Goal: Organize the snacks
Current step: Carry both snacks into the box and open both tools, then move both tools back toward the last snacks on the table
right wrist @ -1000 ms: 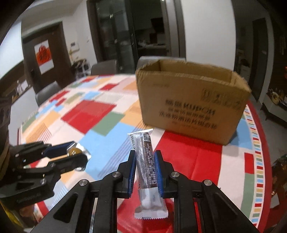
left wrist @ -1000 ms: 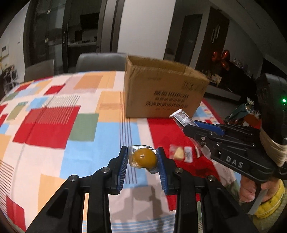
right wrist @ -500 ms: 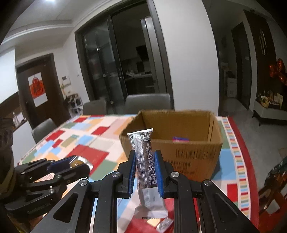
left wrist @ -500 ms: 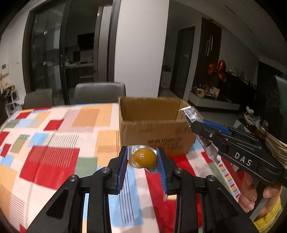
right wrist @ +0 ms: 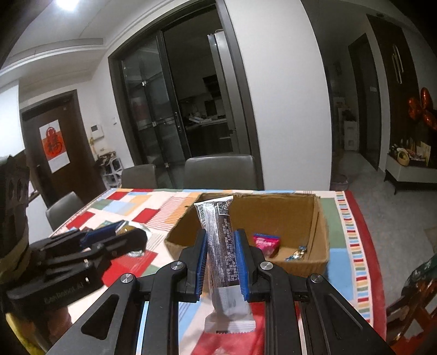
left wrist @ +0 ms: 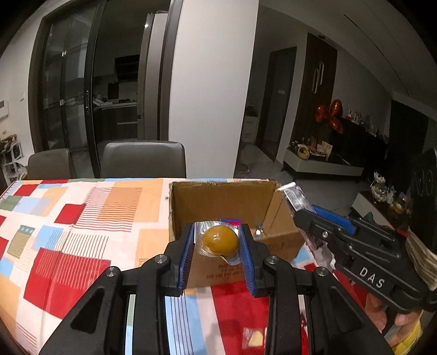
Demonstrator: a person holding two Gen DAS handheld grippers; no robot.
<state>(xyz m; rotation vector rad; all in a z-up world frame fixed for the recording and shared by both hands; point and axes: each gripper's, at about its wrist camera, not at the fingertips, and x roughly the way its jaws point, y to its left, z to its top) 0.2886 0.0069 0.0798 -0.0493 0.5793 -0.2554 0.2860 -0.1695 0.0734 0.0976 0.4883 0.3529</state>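
Both my hands have risen: left gripper (left wrist: 217,243) clamps the jelly cup (left wrist: 220,240), right gripper (right wrist: 220,259) clamps the snack bar (right wrist: 218,245), cardboard box (right wrist: 273,215) open just ahead, ready for dropping.

I'm seeing dim indoor light; a ceiling lamp (right wrist: 67,3) is glaring at eleven o'clock in the right view. Fisheye bending is curving the door frames, corners are going black, and distant furniture is reading soft.
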